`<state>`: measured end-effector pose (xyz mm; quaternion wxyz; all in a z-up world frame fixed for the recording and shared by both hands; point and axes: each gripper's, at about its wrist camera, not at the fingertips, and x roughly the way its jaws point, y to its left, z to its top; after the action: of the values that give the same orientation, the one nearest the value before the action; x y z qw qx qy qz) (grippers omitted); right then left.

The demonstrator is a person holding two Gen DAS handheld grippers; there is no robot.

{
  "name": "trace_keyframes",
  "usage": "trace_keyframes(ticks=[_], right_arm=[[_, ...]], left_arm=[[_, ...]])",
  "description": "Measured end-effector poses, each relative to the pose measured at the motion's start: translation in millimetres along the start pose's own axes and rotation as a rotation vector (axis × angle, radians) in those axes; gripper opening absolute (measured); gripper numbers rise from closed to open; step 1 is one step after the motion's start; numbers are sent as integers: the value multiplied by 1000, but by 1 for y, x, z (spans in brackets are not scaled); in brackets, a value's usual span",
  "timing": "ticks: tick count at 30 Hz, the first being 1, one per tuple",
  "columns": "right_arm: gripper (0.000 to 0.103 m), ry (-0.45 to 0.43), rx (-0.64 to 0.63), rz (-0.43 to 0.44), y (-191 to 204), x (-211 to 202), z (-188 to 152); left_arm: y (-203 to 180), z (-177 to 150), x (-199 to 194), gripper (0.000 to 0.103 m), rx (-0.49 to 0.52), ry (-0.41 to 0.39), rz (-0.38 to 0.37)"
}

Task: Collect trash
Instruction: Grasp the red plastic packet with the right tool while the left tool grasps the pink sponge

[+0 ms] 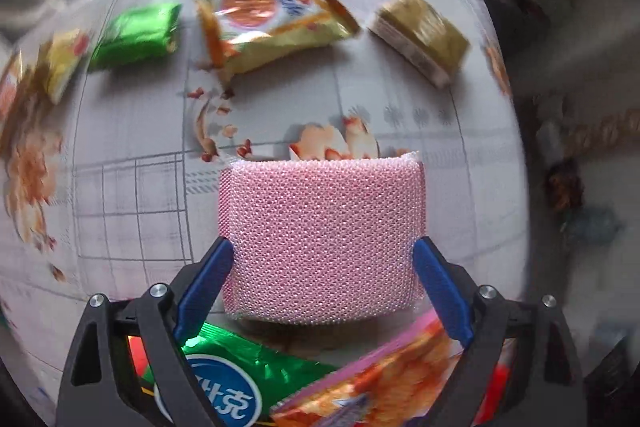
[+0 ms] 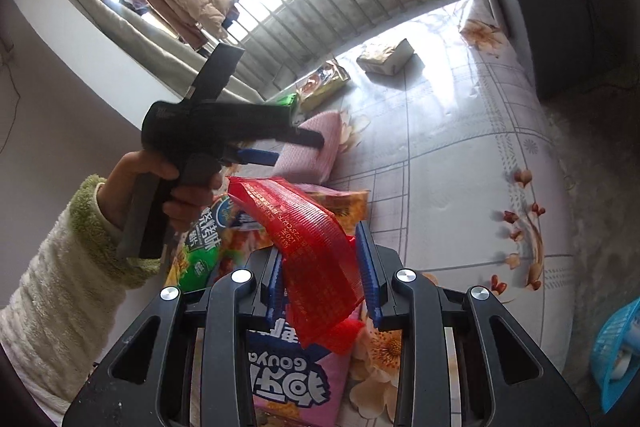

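Observation:
A pink mesh sponge (image 1: pixel 320 227) lies on the flowered tablecloth (image 1: pixel 128 195). My left gripper (image 1: pixel 322 251) points steeply down over it, its blue fingers (image 1: pixel 208 283) standing wide at the sponge's two sides, open. In the right wrist view the same left gripper (image 2: pixel 298 149) straddles the sponge (image 2: pixel 316 147), held by a hand (image 2: pixel 160 179) in a fuzzy sleeve. My right gripper (image 2: pixel 320 243) is shut on a red wrapper (image 2: pixel 308 247) that sticks up between its fingers. Below lie a green snack bag (image 1: pixel 240 367) and an orange-pink bag (image 1: pixel 380 379).
Farther along the table lie a green wrapper (image 1: pixel 136 35), a yellow-orange snack bag (image 1: pixel 268 23), a gold-brown packet (image 1: pixel 420 35) and a yellow packet (image 1: pixel 64 63). A pink bag (image 2: pixel 292 379) lies under my right gripper. A blue basket (image 2: pixel 616 339) sits off the table's right edge, a grey cabinet (image 2: pixel 560 27) behind.

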<state>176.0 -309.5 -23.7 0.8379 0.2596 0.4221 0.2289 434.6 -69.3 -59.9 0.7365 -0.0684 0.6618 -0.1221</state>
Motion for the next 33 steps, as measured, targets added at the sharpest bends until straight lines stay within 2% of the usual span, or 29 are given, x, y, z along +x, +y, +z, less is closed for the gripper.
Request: trace_keyframes(ticks=[3,5,12,17,23,27,33], right_arm=[[30,6,12,3,-2,1,0],[30,9,11,3,-3,2,1],[31,18,21,-10,-8,7,1],[31,11,32,-1,-11,2,-2],[31,17,44,1,-16,-2,-5],[31,26,47,14,-14,1,-10],[32,27,35,20,-11,1,-11]], left_arm=[[28,7,-7,89,-153,-3,-114],[38,7,-16,89,-163,-20,-139],[25,14,-42,92,40,-150,-101],[-10,32,-14,92,111,-158,-23],[-41,30,-1,92,295,-218,59],[-47,25,13,92,372,-148,138],[-39,15,11,92,428,-76,119]])
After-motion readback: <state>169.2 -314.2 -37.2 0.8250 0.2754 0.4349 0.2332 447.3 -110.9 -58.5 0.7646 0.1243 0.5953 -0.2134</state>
